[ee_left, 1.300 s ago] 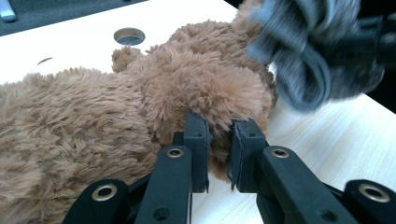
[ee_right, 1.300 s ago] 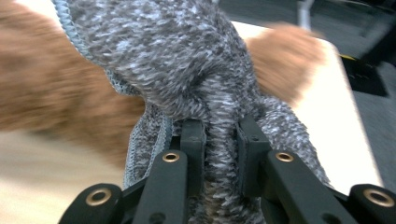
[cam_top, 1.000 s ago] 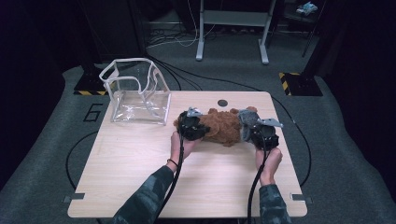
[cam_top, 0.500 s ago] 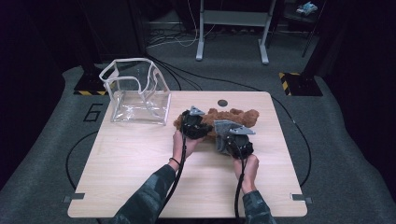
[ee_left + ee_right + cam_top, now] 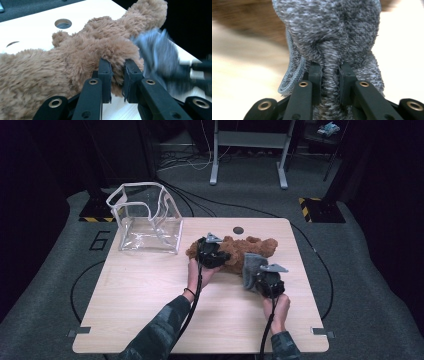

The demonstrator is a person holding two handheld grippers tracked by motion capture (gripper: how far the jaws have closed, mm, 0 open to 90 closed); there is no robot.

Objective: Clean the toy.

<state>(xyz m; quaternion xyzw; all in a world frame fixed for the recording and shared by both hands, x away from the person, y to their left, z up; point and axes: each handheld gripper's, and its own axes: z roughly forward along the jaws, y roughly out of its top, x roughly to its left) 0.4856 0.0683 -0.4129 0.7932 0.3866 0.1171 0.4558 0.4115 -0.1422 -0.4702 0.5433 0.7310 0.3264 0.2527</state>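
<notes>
Near the middle of the pale wooden desk [image 5: 150,310] lies a brown teddy bear [image 5: 250,247]. The left tool [image 5: 212,256] is clamped on its fur, pinning it down. The right tool [image 5: 267,281] pinches a grey knitted garment [image 5: 252,265], just beside the bear. Undressing the toy looks like the step in hand; next, the garment needs carrying clear, perhaps toward the clear plastic bag [image 5: 147,217] at the far left corner. Dark carpet and cables surround the desk.
</notes>
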